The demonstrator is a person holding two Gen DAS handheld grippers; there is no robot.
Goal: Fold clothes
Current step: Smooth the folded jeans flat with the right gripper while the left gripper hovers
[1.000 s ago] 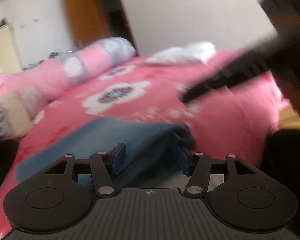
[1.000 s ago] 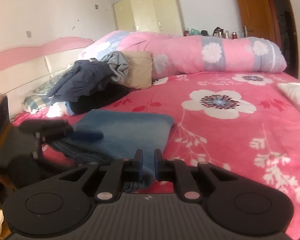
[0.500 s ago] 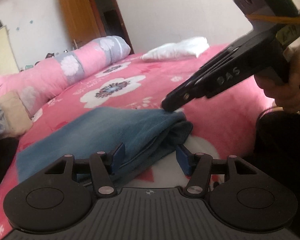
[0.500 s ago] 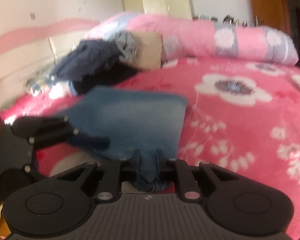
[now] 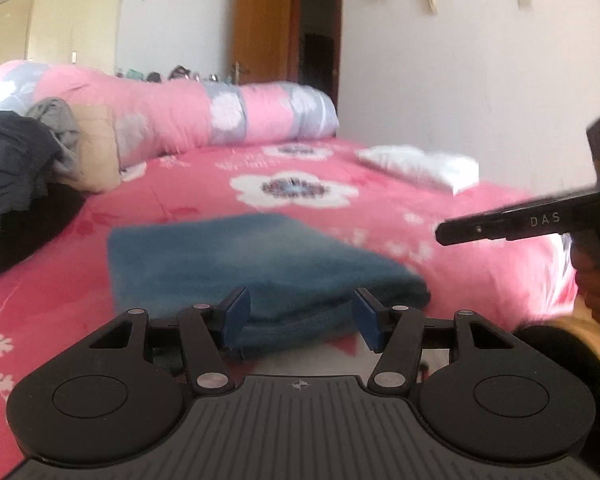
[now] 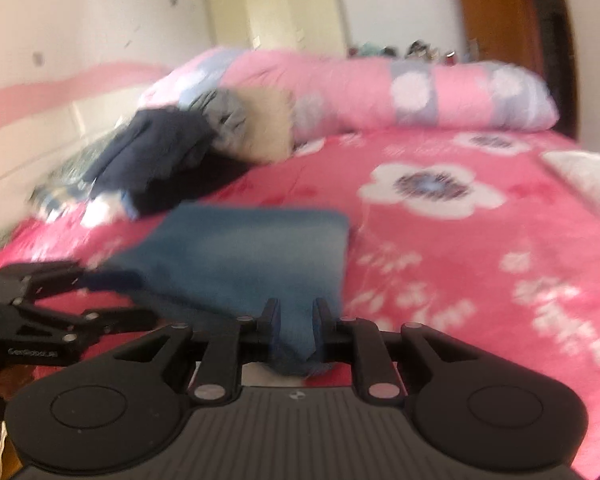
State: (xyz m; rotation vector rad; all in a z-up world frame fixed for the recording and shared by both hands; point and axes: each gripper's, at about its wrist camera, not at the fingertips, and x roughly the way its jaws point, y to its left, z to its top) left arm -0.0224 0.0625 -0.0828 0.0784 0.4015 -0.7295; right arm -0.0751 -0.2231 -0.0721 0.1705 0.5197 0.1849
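Looking along both claws, we had the folded blue garment [image 5: 236, 264] lying flat on the pink floral bedspread [image 5: 440, 216], at the near edge of the bed, with the unsorted clothes pile [image 5: 16, 168] beyond it toward the headboard and a white folded item [image 5: 420, 166] well apart on the bed's far side. The right gripper [image 6: 296, 316] sat at the garment's near corner with a bunched fold of blue cloth between its jaws; they stood narrow and were opening, and we could not tell whether the pads were pressing on the cloth. The left gripper [image 5: 300, 312] stood released, jaws about half wide, its blue pads [image 5: 236, 312] straddling the garment's near folded edge without pinching it, as far as we could see. We judged the garment's long axis ran away from us, toward the rolled pink quilt [image 5: 204, 116]. Both claws worked the same near edge, so the right one was nearer to that corner and the left nearer to the edge's middle. Our read: whichever hand goes next reaches straight forward along that axis, not sideways. Blur in the right view limited detail.
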